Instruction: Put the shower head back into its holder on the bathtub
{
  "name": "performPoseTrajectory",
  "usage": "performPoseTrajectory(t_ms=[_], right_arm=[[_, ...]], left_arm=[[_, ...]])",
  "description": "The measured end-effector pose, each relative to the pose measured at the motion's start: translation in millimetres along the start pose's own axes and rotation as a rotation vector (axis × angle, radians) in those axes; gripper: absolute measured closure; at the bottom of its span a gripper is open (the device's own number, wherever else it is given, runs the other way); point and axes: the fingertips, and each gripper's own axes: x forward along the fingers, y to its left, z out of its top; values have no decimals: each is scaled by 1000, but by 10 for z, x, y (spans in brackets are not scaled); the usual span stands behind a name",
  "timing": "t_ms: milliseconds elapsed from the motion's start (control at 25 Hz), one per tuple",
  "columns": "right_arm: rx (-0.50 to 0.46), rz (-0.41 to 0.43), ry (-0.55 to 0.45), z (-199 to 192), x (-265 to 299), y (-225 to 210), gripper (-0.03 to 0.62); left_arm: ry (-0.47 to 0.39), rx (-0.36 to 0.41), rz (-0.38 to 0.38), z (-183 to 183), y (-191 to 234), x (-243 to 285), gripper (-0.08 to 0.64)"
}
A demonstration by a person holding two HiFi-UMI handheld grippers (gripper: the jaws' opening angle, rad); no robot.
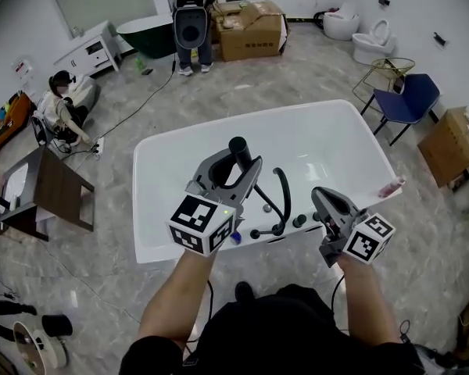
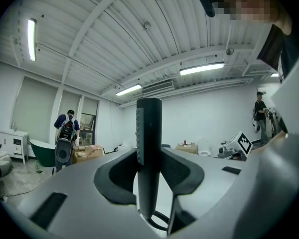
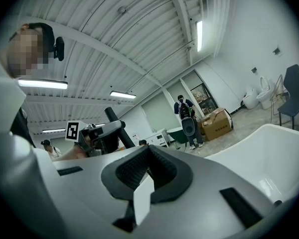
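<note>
My left gripper (image 1: 236,164) is shut on the black stick-shaped shower head (image 1: 239,150), which stands upright between the pads (image 2: 175,171) and rises above them (image 2: 148,133). Its black hose (image 1: 282,198) curves down to the black fittings (image 1: 278,228) on the near rim of the white bathtub (image 1: 345,109). The shower head hangs over the tub's near side, left of the fittings. My right gripper (image 1: 321,196) is beside the fittings at the right, with jaws shut and nothing between them (image 3: 148,157). The left gripper (image 3: 97,133) with the shower head shows in the right gripper view.
A pink object (image 1: 391,187) lies on the tub's right rim. A blue chair (image 1: 410,98) and a cardboard box (image 1: 450,145) stand to the right. Behind the tub are a standing person (image 1: 192,22), cardboard boxes (image 1: 252,30) and toilets (image 1: 373,42). A seated person (image 1: 61,112) and dark table (image 1: 59,187) are left.
</note>
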Motion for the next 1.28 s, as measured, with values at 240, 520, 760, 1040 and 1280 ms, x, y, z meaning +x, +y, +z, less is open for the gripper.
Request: performPoseTrajectory(t_ms=[240,520,760,1040,1280], right_arm=[[-4,33,-2,42,180,27,575],[18,67,7,146,297,-200,575],[33,91,23,134,381,-285,577],[38,104,36,132,389,-358,577],[48,97,46,74,351,-402,577]], left_arm=[[-6,-14,-4,20,105,92,413],[-14,1,58,145,255,209,413],[10,-15,85,61,324,265,413],[53,-33,95,-111,340,351,413],[100,-62,95,-346,332,351,413]])
